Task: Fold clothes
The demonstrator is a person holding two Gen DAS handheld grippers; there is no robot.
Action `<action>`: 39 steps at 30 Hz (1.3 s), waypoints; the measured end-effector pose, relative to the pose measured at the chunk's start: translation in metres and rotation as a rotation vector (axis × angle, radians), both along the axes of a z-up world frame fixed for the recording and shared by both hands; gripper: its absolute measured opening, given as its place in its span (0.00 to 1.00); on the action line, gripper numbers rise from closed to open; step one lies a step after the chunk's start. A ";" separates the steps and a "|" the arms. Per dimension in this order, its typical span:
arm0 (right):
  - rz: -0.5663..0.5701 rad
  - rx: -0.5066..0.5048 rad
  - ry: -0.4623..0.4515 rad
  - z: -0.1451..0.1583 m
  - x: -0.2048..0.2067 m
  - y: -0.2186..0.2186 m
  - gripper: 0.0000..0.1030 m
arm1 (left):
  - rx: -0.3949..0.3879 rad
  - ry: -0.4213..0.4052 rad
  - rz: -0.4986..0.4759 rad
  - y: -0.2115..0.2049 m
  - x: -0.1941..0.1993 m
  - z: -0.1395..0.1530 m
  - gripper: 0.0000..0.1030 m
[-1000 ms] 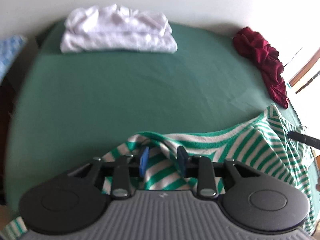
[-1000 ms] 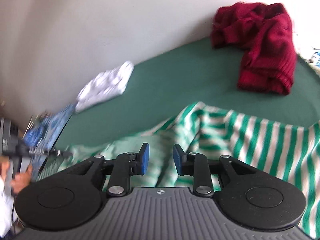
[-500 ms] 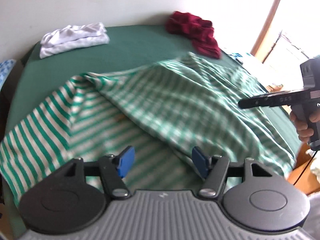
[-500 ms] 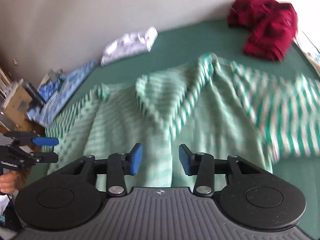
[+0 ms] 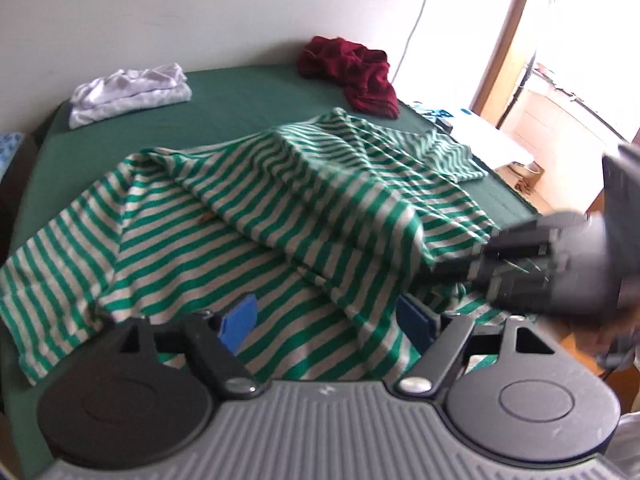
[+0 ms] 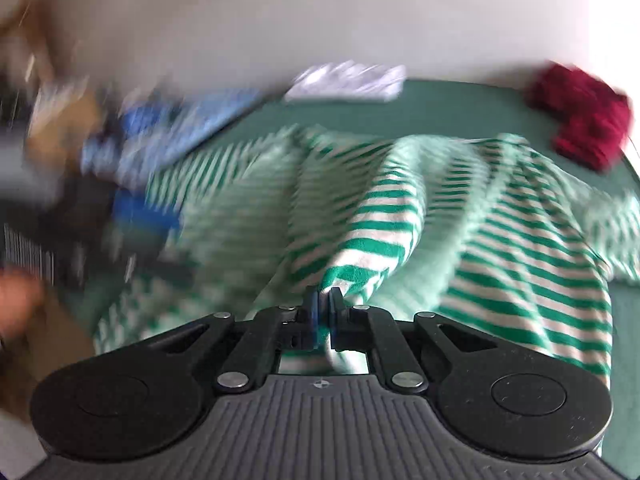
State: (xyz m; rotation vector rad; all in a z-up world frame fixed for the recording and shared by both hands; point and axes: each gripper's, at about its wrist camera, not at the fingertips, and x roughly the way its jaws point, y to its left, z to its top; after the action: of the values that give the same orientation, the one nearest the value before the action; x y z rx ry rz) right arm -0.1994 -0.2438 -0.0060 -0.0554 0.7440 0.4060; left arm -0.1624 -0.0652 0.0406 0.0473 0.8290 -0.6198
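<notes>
A green-and-white striped shirt [image 5: 280, 184] lies spread and rumpled over the green bed sheet [image 5: 240, 108], one layer folded across its middle. My left gripper [image 5: 326, 320] hovers over the shirt's near hem. Its jaws are opening and stand wide, with cloth below them but not pinched. My right gripper [image 6: 322, 312] is closing, its blue pads pinching a raised fold of the striped shirt [image 6: 500, 248]. In the left wrist view the right gripper [image 5: 452, 268] comes in blurred from the right, its tips at the fold's edge.
Folded white clothes [image 5: 128, 92] sit at the bed's far left by the wall. A crumpled dark red garment [image 5: 356, 72] lies at the far right corner. A blue patterned cloth [image 6: 192, 128] lies beside the bed. A bright doorway with a wooden frame [image 5: 504, 40] is on the right.
Both hands have drawn back toward the shirt's near edge. The left jaws widened and let the cloth go. The right jaws opened, then closed on a fold of the shirt.
</notes>
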 end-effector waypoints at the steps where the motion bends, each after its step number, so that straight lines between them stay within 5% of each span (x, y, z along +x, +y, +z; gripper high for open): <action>1: 0.029 -0.053 0.000 -0.006 -0.002 0.011 0.10 | 0.008 0.000 0.007 0.002 -0.001 0.000 0.76; 4: 0.008 -0.002 0.019 -0.005 -0.009 -0.004 0.18 | 0.008 -0.001 0.024 0.008 -0.003 0.000 0.78; 6: -0.017 0.177 -0.004 0.009 -0.014 -0.036 0.30 | -0.012 0.014 0.044 0.010 0.001 -0.003 0.78; 9: -0.132 0.308 -0.015 0.017 -0.008 -0.072 0.31 | -0.055 0.048 0.071 0.010 0.011 -0.008 0.78; 14: -0.257 0.190 0.055 -0.002 0.015 -0.085 0.25 | -0.146 0.135 0.101 -0.009 0.041 -0.021 0.76; 18: -0.254 0.226 0.099 -0.020 0.022 -0.097 0.25 | -0.145 0.185 0.134 -0.031 0.065 -0.033 0.74; 23: -0.220 0.272 0.128 -0.025 0.028 -0.092 0.26 | -0.139 0.262 0.179 -0.049 0.080 -0.048 0.51; 25: -0.196 0.281 0.140 -0.026 0.030 -0.090 0.24 | -0.128 0.260 0.195 -0.054 0.078 -0.051 0.21; 27: -0.175 0.278 0.144 -0.024 0.031 -0.089 0.06 | -0.128 0.262 0.212 -0.053 0.079 -0.052 0.00; 35: -0.109 0.284 0.033 0.006 0.017 -0.100 0.03 | -0.177 0.253 0.355 0.005 0.067 -0.045 0.00; 39: -0.123 0.186 0.113 -0.009 0.024 -0.098 0.03 | -0.184 0.298 0.361 0.019 0.063 -0.055 0.00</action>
State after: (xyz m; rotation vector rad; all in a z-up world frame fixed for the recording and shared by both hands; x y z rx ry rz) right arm -0.1754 -0.3419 -0.0153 0.1889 0.8138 0.3609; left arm -0.0994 -0.0465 -0.0148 -0.3630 1.0345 -0.3621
